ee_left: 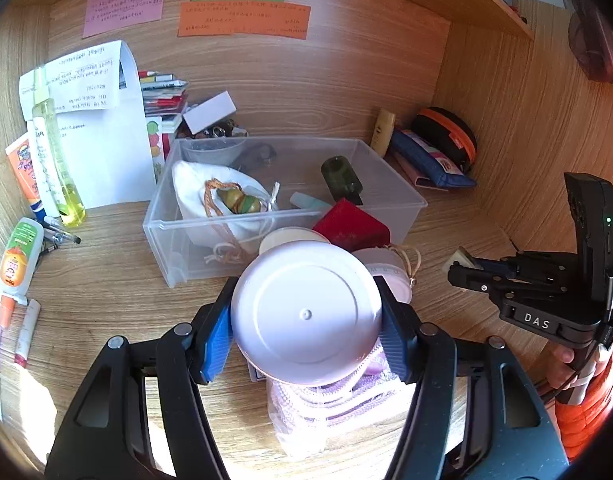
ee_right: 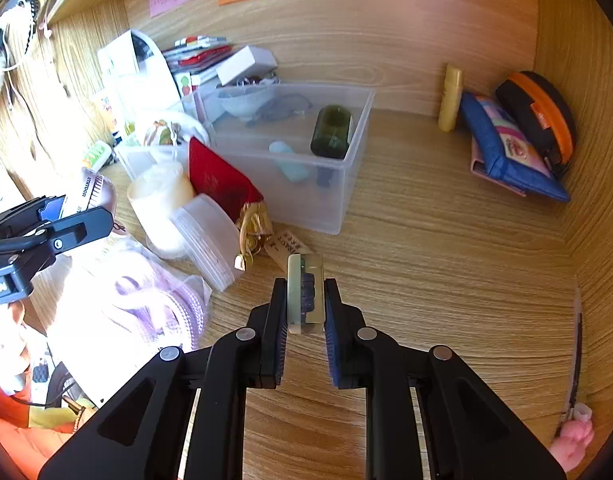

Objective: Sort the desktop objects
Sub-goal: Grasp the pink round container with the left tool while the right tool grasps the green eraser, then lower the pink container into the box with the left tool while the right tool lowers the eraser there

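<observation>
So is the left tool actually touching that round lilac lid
Touching. The left wrist view shows the left tool with both blue pads pressed against opposite edges of the lilac lid, no gap either side.

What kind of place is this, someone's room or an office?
Probably a personal study desk at home or in a dorm: a wooden desk alcove with handwritten sticky notes on its back wall, a sunscreen tube, and a clear bin of trinkets.

the way to the clear bin point(ee_left: 386, 196) from the near side is crowded: a red box point(ee_left: 352, 226), a cream jar point(ee_right: 160, 204) and a clear lidded tub point(ee_right: 204, 240) stand against its front wall, with a bagged purple cord point(ee_right: 158, 312) nearer. bare desk point(ee_right: 446, 280) lies open right of the bin, up to the pouches point(ee_right: 514, 148) in the far corner. inside, the bin's right half has room around a dark green bottle point(ee_right: 332, 132).
</observation>
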`<state>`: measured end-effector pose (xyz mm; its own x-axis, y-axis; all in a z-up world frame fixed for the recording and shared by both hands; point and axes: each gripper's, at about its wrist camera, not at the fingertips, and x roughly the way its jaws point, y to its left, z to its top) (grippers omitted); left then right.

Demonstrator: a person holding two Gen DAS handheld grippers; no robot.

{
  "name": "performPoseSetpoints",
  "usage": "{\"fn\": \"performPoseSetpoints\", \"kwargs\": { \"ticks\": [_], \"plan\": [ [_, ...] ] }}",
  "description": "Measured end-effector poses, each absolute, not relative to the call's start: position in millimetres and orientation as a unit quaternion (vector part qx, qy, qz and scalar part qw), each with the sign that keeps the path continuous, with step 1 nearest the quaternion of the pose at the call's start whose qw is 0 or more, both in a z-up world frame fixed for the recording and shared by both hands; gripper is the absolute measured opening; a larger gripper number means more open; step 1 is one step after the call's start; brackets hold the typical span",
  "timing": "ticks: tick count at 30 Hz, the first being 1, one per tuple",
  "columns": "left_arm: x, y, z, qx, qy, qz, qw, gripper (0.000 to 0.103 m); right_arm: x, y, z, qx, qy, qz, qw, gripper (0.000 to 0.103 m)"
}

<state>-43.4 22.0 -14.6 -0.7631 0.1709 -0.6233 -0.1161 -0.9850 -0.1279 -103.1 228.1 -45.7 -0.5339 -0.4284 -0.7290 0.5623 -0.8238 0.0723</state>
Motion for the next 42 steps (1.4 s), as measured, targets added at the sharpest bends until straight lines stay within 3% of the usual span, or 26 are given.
{"fn": "performPoseSetpoints", "kwargs": {
  "ticks": [19, 42],
  "plan": [
    [-82.7, 3.4, 31.8, -0.293, -0.028, 0.953, 0.075, 0.063, -111.5, 212.7, 20.9, 0.306, 0.073, -0.904, 0.291, 0.015],
    [-189.8, 9.4, 8.5, -0.374, -0.050, 0.917, 0.132, 0.063, -189.2, 159.1, -8.8, 0.367, 0.094, -0.873, 0.306, 0.015]
  ]
}}
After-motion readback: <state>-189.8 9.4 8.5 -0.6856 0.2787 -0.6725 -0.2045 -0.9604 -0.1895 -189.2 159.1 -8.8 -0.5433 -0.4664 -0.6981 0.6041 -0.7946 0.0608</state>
